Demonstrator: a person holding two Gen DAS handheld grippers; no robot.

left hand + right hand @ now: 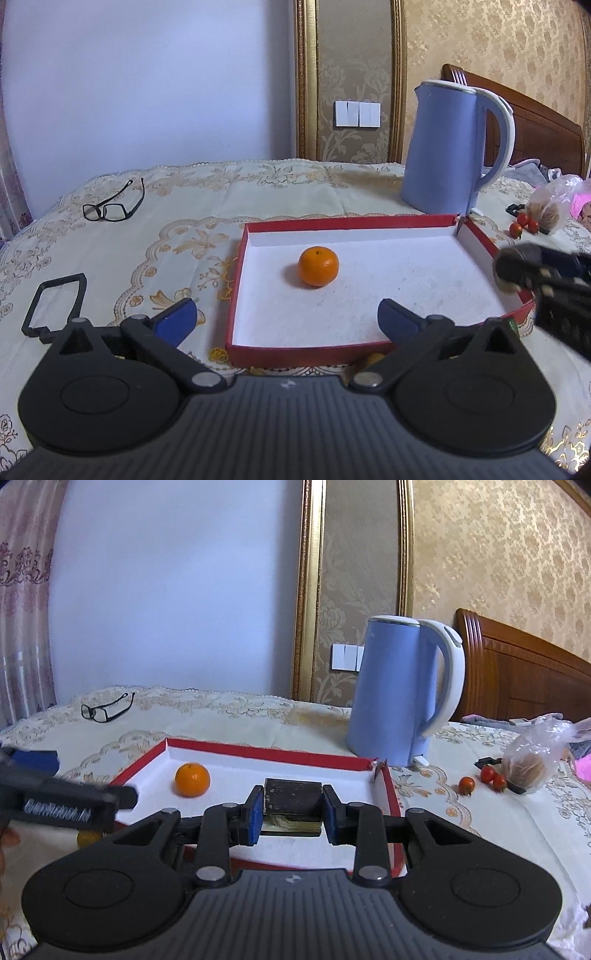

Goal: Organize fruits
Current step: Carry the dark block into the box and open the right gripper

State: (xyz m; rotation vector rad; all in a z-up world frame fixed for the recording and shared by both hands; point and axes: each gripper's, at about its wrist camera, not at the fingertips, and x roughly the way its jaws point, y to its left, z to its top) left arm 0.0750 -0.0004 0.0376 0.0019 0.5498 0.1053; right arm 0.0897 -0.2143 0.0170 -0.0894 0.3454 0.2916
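The right gripper [291, 814] is clamped on a dark, flat, square block [293, 795] with a worn top and a pale greenish underside; what it is cannot be told, and it hangs over the near half of the shallow red-walled, white-floored cardboard tray [273, 755]. The left gripper [286, 323] hangs spread wide and empty above the tray's near wall [310, 352], at about 6 o'clock from the round orange tangerine [318, 266]. In the right wrist view that tangerine [192, 780] sits inside the tray at about 10 o'clock from the block, well apart from it. Three small red cherry tomatoes [466, 785] lie on the cream embroidered tablecloth [480, 834] outside the tray at 3 o'clock, near a clear plastic bag [532, 760]; a small yellow fruit [88, 839] peeks out below the tray's near left corner. The step in hand looks like setting the block down in the tray: I would lower it level until its underside meets the white floor, keep it clear of the right wall and the tangerine, and only then part the pads, since a tilted release could tip it. The left gripper should stay outside that path. A tall pale blue electric kettle [399, 698] stands behind the tray at 12 o'clock, black-framed glasses [105, 709] far at 10 o'clock
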